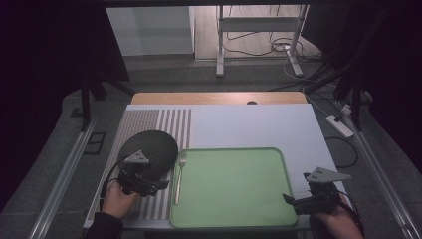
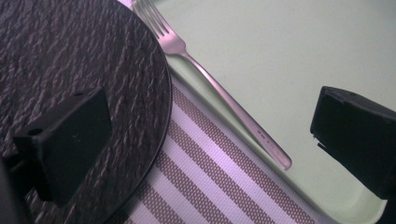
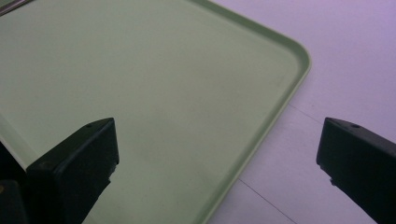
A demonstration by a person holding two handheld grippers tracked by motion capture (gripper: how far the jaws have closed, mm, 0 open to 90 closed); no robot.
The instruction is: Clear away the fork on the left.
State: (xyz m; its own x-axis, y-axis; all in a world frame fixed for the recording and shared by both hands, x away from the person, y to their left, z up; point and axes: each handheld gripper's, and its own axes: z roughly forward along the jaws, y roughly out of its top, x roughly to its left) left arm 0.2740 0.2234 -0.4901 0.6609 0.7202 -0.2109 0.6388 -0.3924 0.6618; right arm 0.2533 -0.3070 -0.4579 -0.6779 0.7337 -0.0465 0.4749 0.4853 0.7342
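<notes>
A green tray (image 1: 234,219) lies at the table's front centre, also seen as the tray (image 3: 280,107) and the tray (image 2: 299,56). A silver fork (image 1: 179,177) rests on the tray's left rim; the fork (image 2: 219,91) has its tines pointing away. A dark round slate plate (image 1: 154,147) sits on a striped placemat (image 1: 149,204) to the left. My left gripper (image 1: 161,186) is open, low over the plate's near edge and the fork handle; the left gripper (image 2: 210,144) holds nothing. My right gripper (image 1: 291,203) is open over the tray's front right corner; the right gripper (image 3: 217,158) is empty.
A pale table cover (image 1: 249,127) spreads behind the tray, with a wooden table edge (image 1: 219,98) at the back. Metal rails (image 1: 64,179) flank the table. A stand (image 1: 259,30) and cables lie on the floor beyond. A power strip (image 1: 341,124) lies at the right.
</notes>
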